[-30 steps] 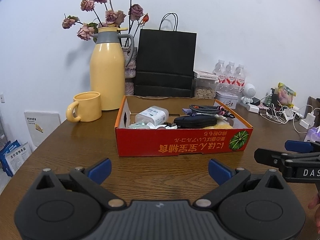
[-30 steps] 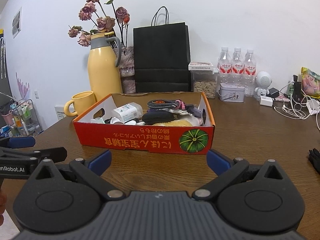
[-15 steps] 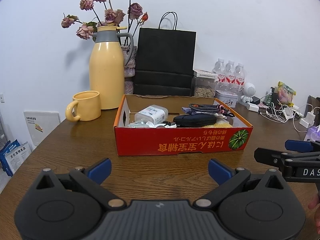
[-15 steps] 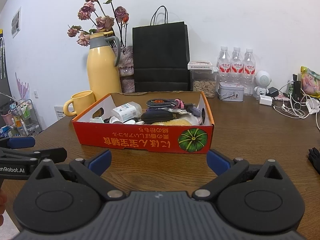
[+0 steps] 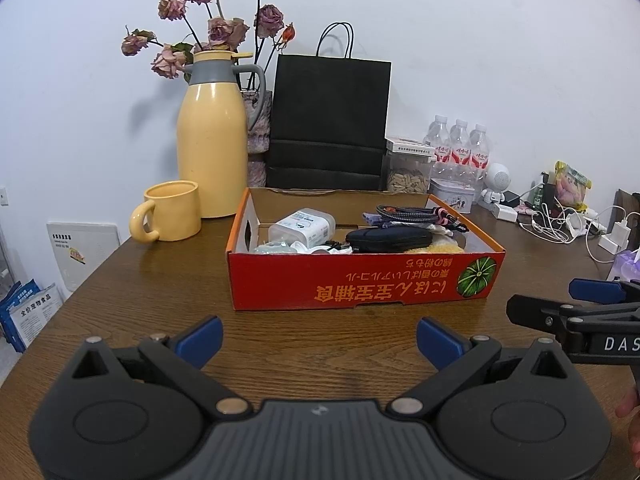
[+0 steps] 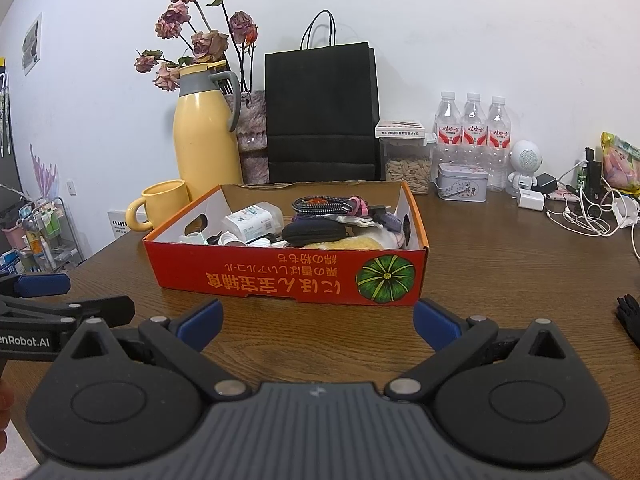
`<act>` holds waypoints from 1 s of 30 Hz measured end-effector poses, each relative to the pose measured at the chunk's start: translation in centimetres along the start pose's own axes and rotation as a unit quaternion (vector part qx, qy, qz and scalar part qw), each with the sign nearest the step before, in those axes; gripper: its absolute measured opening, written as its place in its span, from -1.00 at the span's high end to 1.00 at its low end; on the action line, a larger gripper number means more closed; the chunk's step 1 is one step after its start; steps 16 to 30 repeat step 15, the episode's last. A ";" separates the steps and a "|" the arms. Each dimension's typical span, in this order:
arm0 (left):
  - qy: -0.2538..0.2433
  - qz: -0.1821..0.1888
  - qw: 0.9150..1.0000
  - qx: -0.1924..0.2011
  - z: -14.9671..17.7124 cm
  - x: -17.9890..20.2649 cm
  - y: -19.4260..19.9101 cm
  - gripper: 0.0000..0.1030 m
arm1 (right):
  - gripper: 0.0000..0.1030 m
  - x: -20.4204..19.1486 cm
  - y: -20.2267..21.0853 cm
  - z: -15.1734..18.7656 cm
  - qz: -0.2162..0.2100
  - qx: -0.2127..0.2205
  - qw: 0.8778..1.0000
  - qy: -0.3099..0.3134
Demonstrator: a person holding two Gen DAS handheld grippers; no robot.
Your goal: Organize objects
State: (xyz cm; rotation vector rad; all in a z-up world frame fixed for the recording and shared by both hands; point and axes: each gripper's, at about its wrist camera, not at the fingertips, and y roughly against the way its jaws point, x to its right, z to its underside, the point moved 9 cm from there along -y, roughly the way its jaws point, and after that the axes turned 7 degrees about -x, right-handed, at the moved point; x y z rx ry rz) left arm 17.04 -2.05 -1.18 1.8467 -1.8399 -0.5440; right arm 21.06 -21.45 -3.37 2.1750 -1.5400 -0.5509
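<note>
A red cardboard box (image 5: 360,280) (image 6: 288,276) sits mid-table, holding a black zip case (image 5: 388,238) (image 6: 314,232), a white plastic bottle (image 5: 302,224) (image 6: 252,220), a coiled braided cable (image 5: 404,213) (image 6: 324,204) and other small items. My left gripper (image 5: 319,346) is open and empty, just in front of the box. My right gripper (image 6: 318,326) is open and empty, also in front of the box. Each gripper shows at the edge of the other's view.
Behind the box stand a yellow mug (image 5: 170,212), a yellow thermos (image 5: 214,136) with dried roses, a black paper bag (image 5: 328,124), a seed jar (image 6: 406,160), three water bottles (image 6: 472,128) and a tin (image 6: 460,186). Chargers and cables (image 6: 580,212) lie at the right.
Both grippers have moved slightly closer to the box. Nothing was grasped or moved.
</note>
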 end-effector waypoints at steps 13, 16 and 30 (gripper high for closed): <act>0.002 0.007 1.000 -0.006 0.2 0.2 -0.3 -1.00 | -1.00 0.2 0.2 0.4 0.002 -0.002 1.000 0.001; 0.001 0.003 1.000 -0.005 0.2 0.1 -0.2 -1.00 | -1.00 0.3 0.1 0.6 0.002 -0.003 1.000 0.001; 0.001 0.003 1.000 -0.005 0.2 0.1 -0.2 -1.00 | -1.00 0.3 0.1 0.6 0.002 -0.003 1.000 0.001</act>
